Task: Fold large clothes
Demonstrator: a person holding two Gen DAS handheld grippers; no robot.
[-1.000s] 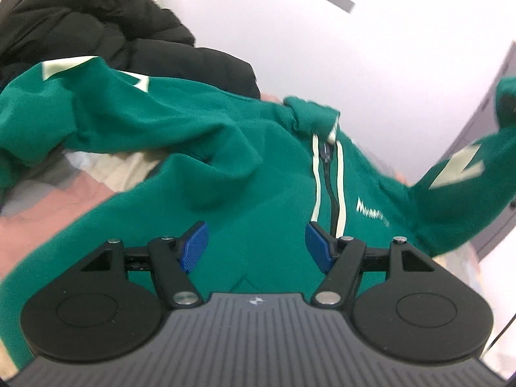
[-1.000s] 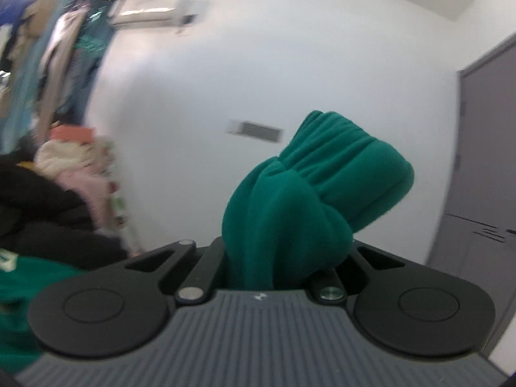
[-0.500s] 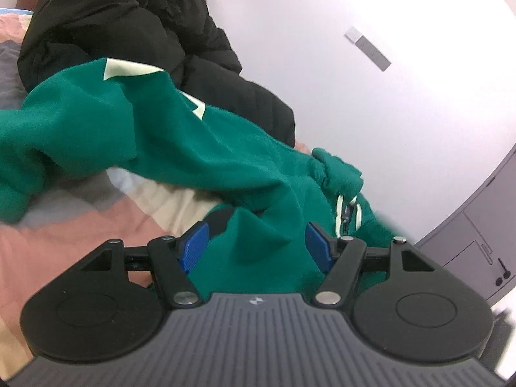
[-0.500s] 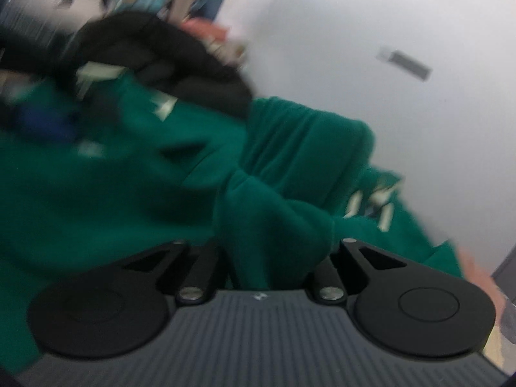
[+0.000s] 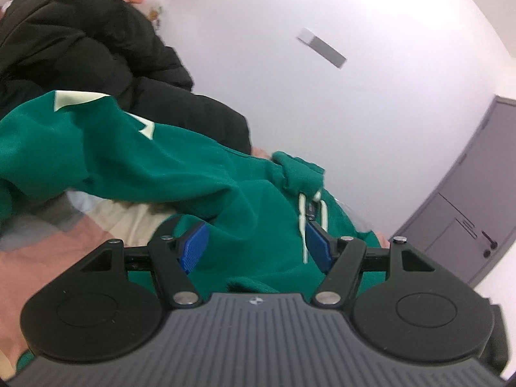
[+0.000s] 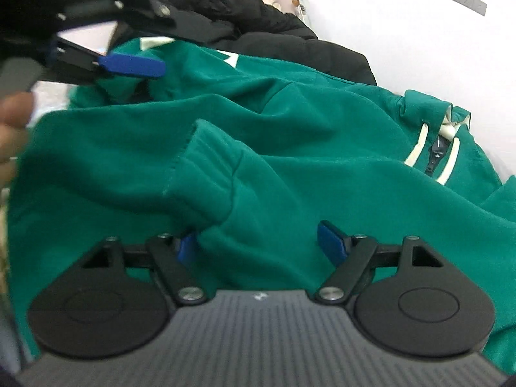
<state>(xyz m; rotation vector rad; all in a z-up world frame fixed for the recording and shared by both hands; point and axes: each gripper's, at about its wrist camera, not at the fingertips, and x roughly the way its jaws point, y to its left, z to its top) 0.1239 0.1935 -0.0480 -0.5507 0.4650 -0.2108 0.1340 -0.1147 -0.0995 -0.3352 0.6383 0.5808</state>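
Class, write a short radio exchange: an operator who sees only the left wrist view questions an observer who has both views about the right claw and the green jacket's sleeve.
Operator: Does the right claw grip the sleeve?
Observer: No. The right claw has its jaws opening, and the sleeve lies loose between them.
Operator: Where is the cuff?
Observer: The ribbed cuff rests on the green jacket, just ahead of that claw.

1 green jacket (image 6: 290, 135), 1 black puffer coat (image 5: 80, 64), 2 grippers (image 5: 256, 248) (image 6: 258, 245), 1 grey door (image 5: 467, 213)
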